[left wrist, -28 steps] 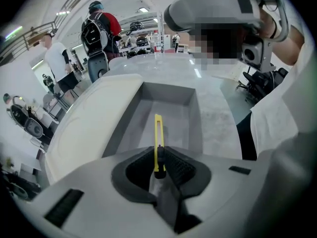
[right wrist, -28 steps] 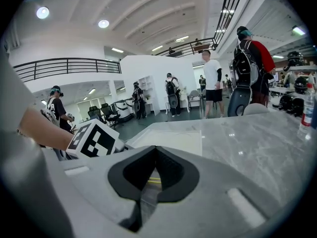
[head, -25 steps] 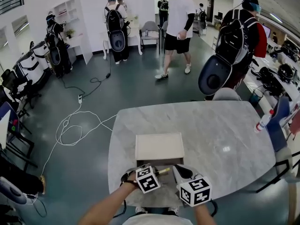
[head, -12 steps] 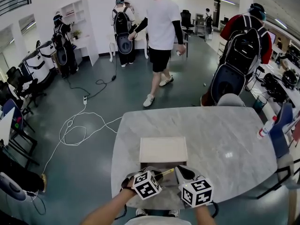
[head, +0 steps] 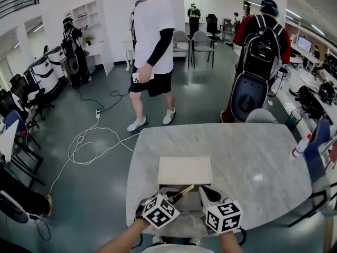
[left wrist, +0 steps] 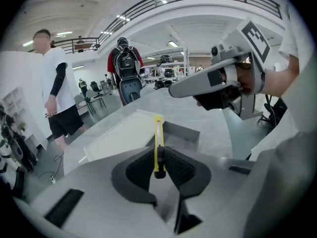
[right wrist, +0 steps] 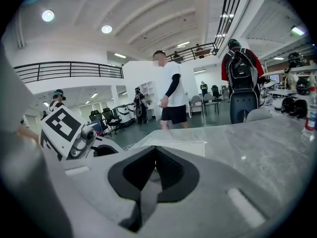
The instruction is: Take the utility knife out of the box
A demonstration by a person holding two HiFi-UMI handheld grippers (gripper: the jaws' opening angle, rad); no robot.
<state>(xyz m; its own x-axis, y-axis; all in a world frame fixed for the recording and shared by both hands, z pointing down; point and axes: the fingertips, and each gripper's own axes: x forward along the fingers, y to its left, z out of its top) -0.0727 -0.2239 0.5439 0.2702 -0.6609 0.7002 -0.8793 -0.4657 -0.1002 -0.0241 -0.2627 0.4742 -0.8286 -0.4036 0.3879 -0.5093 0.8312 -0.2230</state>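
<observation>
A yellow utility knife [left wrist: 158,145] is clamped between the pads of my left gripper [left wrist: 159,166], its blade end pointing away over the open grey box [left wrist: 181,133]. In the head view the knife [head: 181,192] sticks out from the left gripper [head: 169,200] above the box [head: 184,188], whose pale lid [head: 185,171] lies flat behind it. My right gripper [head: 207,195] hovers just right of the box with its jaws closed and nothing between them; in the right gripper view its pads [right wrist: 163,168] meet, with the lid [right wrist: 181,147] ahead.
The box stands near the front edge of a grey marble table [head: 253,157]. A spray bottle [head: 298,146] stands at the table's right edge. A person in a white shirt [head: 150,51] walks past beyond the table, cables [head: 84,141] lie on the floor, and a chair [head: 261,116] is at the far side.
The knife has risen a little in the left gripper and now tilts higher over the box. The person in white has walked closer, to the left of the table.
</observation>
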